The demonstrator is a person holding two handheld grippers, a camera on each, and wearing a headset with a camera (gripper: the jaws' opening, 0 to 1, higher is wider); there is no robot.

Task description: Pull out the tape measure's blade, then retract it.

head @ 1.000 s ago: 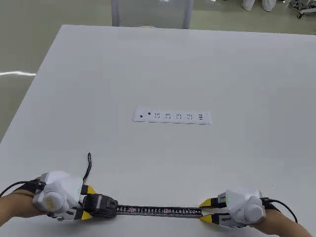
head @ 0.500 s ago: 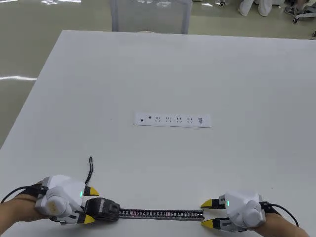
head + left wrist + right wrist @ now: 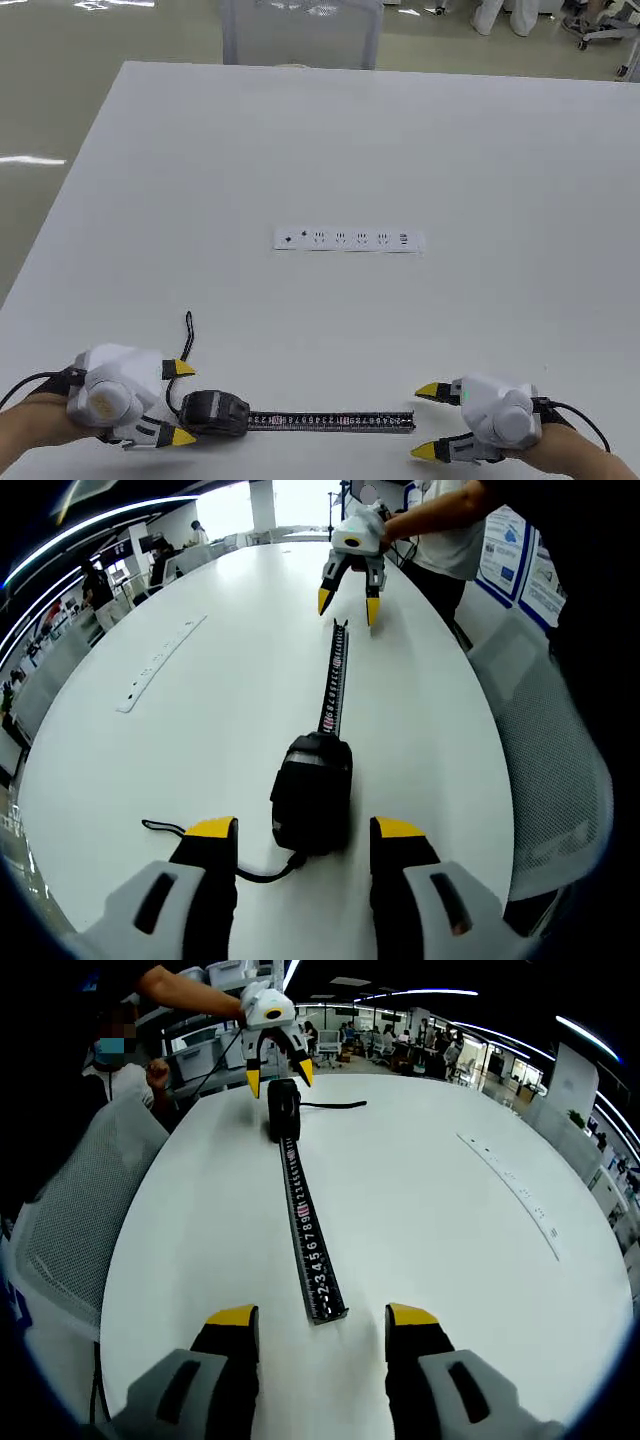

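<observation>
A black tape measure [image 3: 214, 411] lies near the table's front edge, its black blade [image 3: 330, 421] pulled out to the right and flat on the table. My left gripper [image 3: 181, 402] is open just left of the case, not touching it. In the left gripper view the case [image 3: 313, 792] sits just ahead of my yellow-tipped fingers [image 3: 212, 832]. My right gripper [image 3: 428, 422] is open and stands a little right of the blade's tip. The right gripper view shows the blade's end [image 3: 325, 1310] lying free between and ahead of the fingers.
A white power strip [image 3: 349, 240] lies at the table's middle. The tape's black wrist strap [image 3: 186, 333] trails behind the case. A mesh chair [image 3: 70, 1210] stands by the table's front edge. The white table [image 3: 400, 140] stretches away beyond.
Both grippers have opened and let go: the left released the case, the right released the blade's tip and drew back slightly. The tape now rests on the table.
</observation>
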